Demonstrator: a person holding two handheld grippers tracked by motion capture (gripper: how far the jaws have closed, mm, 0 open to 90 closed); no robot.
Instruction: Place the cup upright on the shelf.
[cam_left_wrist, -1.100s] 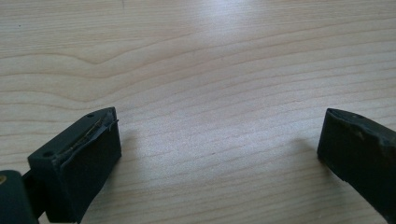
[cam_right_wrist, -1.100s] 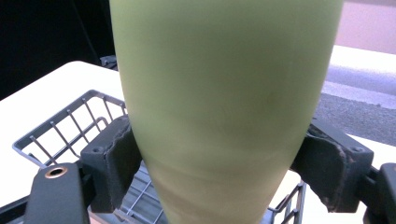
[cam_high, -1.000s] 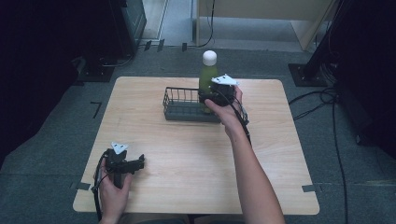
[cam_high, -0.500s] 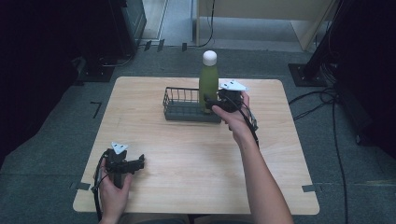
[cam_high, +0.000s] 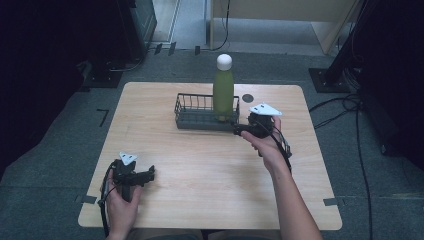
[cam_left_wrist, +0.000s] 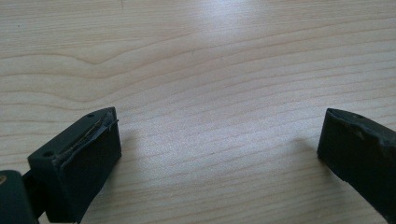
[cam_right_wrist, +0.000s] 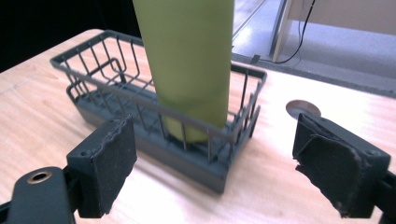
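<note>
A green bottle (cam_high: 223, 92) with a white cap stands upright in the right end of a dark wire basket (cam_high: 192, 117) at the back middle of the wooden table (cam_high: 210, 175). My right gripper (cam_high: 239, 131) hovers just off the basket's right front corner, pointing at it. Its jaws have just been opening and hold nothing. In the right gripper view the bottle (cam_right_wrist: 187, 60) rises inside the basket (cam_right_wrist: 107, 70) beyond the open right gripper (cam_right_wrist: 215, 154). My left gripper (cam_high: 149, 175) rests near the table's front left, and the left gripper (cam_left_wrist: 219, 144) is open over bare wood.
A small round grommet (cam_high: 247, 98) sits in the tabletop behind the basket's right end, seen as a grey disc (cam_right_wrist: 303, 108) in the right gripper view. Dark equipment and cables lie on the floor around the table.
My right gripper has come off the bottle, drawn back to the right and toward the person, sunk a little, and its jaws have parted. The bottle stays upright in the basket. The left gripper has not moved.
</note>
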